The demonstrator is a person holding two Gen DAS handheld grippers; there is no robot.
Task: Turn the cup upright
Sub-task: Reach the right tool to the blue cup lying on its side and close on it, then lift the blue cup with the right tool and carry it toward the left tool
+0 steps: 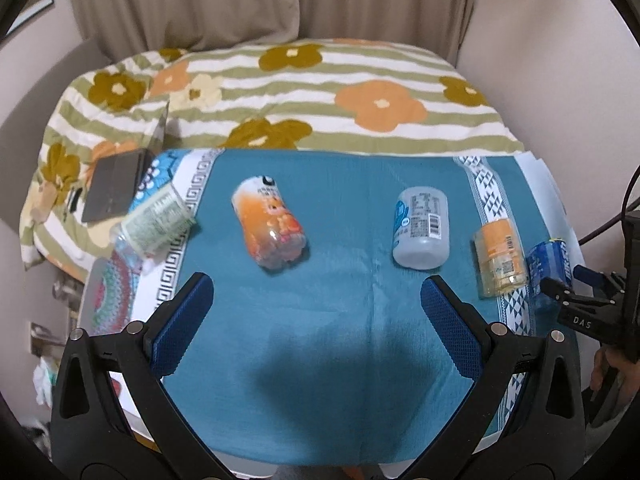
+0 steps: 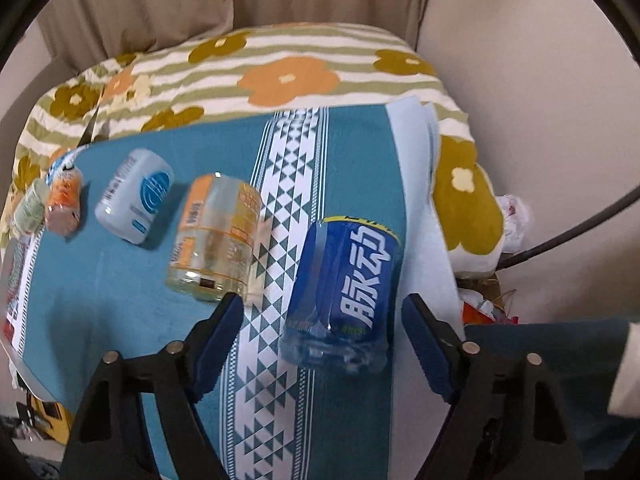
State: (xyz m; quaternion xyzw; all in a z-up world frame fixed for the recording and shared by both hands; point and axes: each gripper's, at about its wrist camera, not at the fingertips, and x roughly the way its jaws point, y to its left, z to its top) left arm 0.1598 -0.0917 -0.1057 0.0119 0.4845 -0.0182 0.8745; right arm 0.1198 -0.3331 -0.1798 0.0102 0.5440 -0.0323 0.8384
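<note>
Right gripper is standing wide open, straddling the blue cup lying lower centre of frame on the teal cloth. Left gripper is hovering wide, empty. Recommended: close squarely on mid-body, then rotate upright.

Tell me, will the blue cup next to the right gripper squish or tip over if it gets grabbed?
The blue cup looks like thin clear plastic cut from a bottle, so it would probably flex if squeezed hard. It seems empty, so likely light. It stands base-up on the soft teal cloth, so a sideways nudge might tip it. The right gripper is open around it.
</note>
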